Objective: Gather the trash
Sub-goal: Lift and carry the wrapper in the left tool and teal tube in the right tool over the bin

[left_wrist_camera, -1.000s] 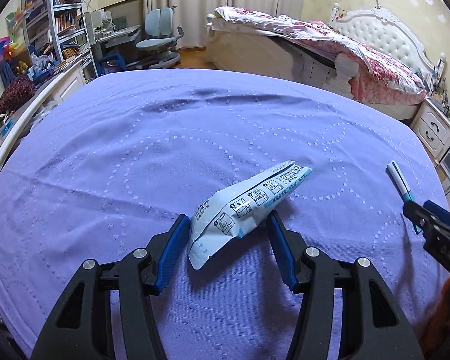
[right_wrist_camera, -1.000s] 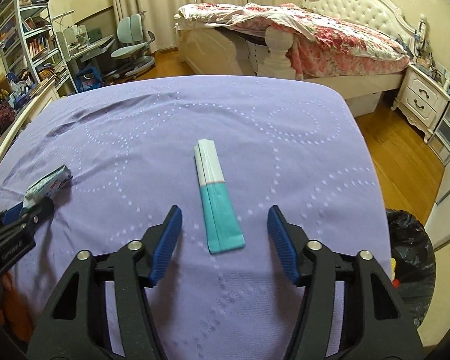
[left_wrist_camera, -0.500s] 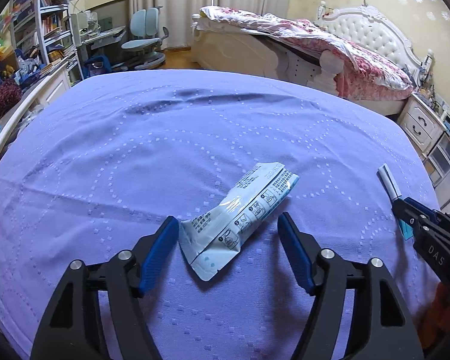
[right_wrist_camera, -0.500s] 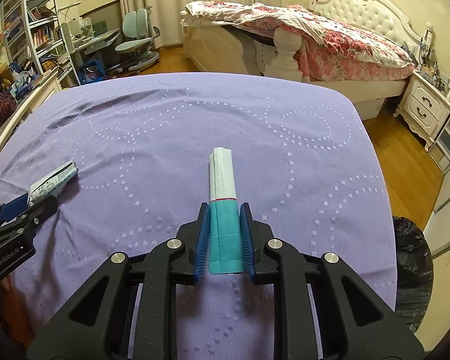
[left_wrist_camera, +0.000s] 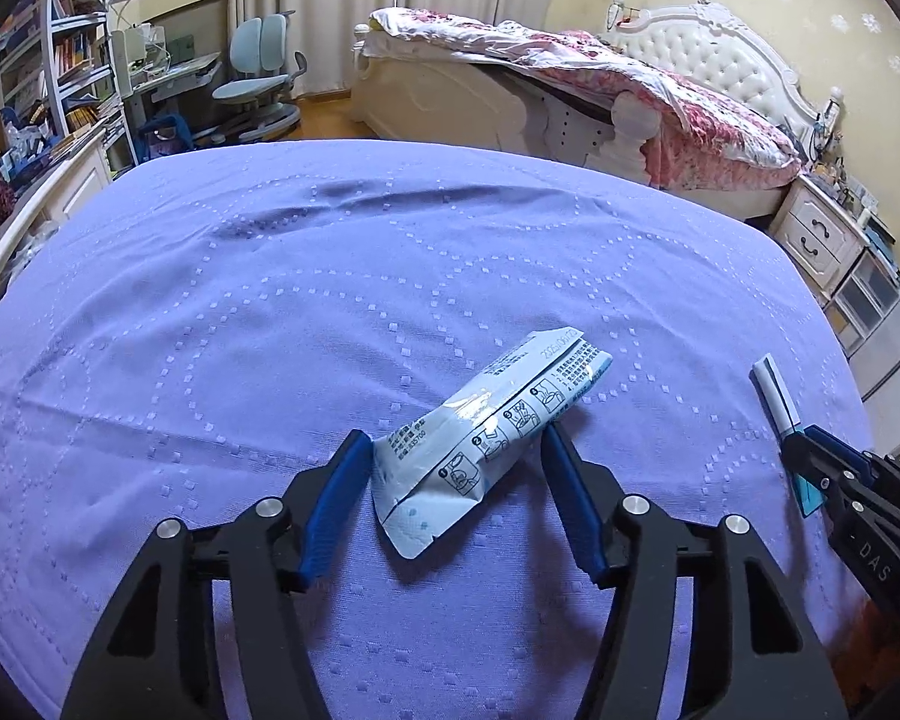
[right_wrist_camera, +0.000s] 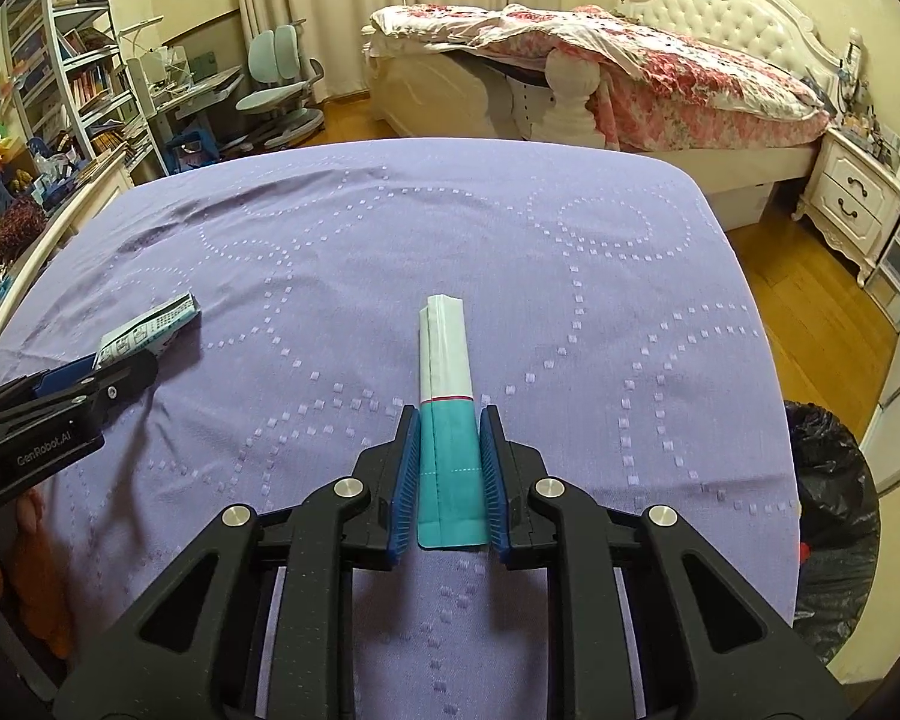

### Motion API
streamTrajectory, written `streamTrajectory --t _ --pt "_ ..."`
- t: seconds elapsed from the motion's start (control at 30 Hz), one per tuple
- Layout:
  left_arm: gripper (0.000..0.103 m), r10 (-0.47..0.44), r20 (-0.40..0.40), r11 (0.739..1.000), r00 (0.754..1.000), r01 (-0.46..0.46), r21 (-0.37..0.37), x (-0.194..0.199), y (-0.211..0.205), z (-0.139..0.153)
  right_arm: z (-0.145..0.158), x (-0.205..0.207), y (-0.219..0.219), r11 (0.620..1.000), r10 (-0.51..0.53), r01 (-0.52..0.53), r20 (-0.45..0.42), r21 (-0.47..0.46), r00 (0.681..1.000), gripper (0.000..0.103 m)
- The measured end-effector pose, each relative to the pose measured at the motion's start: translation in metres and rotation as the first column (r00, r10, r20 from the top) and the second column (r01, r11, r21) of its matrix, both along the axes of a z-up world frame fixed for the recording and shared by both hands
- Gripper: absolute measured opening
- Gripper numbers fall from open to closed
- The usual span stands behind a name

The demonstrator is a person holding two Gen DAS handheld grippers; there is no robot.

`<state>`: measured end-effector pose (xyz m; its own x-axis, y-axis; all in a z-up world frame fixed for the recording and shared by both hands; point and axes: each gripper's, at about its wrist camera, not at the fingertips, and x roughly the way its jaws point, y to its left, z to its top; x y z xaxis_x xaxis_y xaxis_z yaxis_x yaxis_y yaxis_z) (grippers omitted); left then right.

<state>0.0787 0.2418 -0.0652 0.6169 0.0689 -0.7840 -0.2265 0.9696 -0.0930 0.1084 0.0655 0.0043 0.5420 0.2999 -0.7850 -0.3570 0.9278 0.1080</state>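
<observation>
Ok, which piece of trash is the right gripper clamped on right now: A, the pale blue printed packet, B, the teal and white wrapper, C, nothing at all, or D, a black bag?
B: the right gripper has both pads pressed against the teal and white wrapper on the purple bedspread.

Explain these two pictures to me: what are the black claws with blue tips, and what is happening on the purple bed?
Those claws are hand-held grippers, one in each of a person's hands, each with a camera looking along its fingers. One picture is from the left gripper, the other from the right gripper. They are picking up trash from the purple bedspread. The left one is open around a pale blue printed wrapper, not yet squeezing it. The right one has closed on a teal-and-white packet. A black trash bag stands beside the bed.
</observation>
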Motion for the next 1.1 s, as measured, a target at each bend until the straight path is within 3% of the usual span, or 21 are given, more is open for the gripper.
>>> streamTrajectory --t 0.73,1.1 --pt "0.055 -0.005 0.035 1.0 0.999 0.005 -0.015 -0.037 -0.036 0.005 0.006 -0.037 -0.029 0.999 -0.017 0.017 0.005 0.037 1.0 0.019" --pt "0.055 -0.061 0.075 0.998 0.995 0.063 -0.018 -0.051 -0.078 0.013 0.013 -0.059 -0.067 0.995 -0.088 0.086 0.028 0.058 0.996 0.019"
